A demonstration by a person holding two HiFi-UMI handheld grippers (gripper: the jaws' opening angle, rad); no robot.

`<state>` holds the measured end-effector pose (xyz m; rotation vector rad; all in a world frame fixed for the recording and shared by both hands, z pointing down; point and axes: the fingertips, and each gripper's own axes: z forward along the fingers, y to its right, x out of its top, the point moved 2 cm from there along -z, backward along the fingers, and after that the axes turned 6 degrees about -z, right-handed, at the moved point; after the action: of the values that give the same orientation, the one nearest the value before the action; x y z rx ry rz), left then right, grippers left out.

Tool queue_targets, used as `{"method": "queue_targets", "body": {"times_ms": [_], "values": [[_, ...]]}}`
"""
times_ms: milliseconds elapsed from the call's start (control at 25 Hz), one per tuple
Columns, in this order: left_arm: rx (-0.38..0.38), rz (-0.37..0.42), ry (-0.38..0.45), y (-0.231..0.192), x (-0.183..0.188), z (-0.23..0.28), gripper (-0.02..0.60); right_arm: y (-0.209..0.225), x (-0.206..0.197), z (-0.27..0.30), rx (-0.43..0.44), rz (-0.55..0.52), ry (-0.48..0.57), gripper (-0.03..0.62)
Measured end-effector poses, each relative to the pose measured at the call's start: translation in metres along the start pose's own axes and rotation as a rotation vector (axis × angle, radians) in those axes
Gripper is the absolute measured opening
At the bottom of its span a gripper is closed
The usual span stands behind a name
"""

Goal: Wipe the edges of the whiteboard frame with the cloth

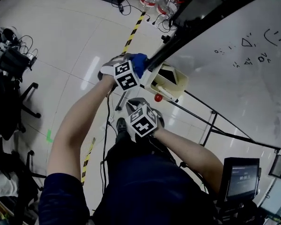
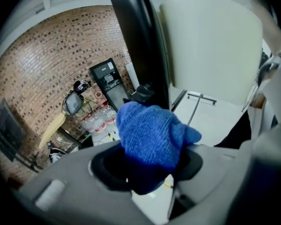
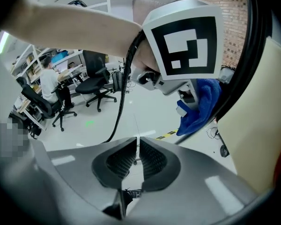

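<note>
At the head view's upper middle, my left hand-held gripper (image 1: 133, 71) clamps the blue cloth (image 1: 139, 63) right at the black whiteboard frame (image 1: 182, 39). I'd keep the cloth wrapped round that edge, sliding steadily. My right hand-held gripper (image 3: 136, 161), jaws together and empty, sits below. A tray (image 1: 171, 81) crowds the frame's right; open floor (image 1: 75, 41) lies left.

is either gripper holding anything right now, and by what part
The left gripper grips the blue cloth by its bunched lower end; the rest bulges out beyond it. The right gripper is shut and empty.
</note>
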<state>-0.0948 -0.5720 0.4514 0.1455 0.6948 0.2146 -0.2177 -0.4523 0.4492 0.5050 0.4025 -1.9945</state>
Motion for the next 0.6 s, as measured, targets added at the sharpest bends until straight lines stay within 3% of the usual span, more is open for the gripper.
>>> {"method": "queue_targets", "body": {"times_ms": [240, 400, 600], "values": [[0.05, -0.024, 0.02, -0.017, -0.003, -0.01, 0.192, 0.008, 0.006, 0.004, -0.014, -0.03, -0.009, 0.025], [0.023, 0.013, 0.018, -0.013, -0.001, -0.009, 0.192, 0.016, 0.018, -0.004, -0.054, 0.012, 0.001, 0.025], [0.041, 0.086, -0.01, -0.04, 0.006, -0.026, 0.192, 0.034, 0.053, -0.018, -0.071, 0.025, 0.053, 0.025]]}}
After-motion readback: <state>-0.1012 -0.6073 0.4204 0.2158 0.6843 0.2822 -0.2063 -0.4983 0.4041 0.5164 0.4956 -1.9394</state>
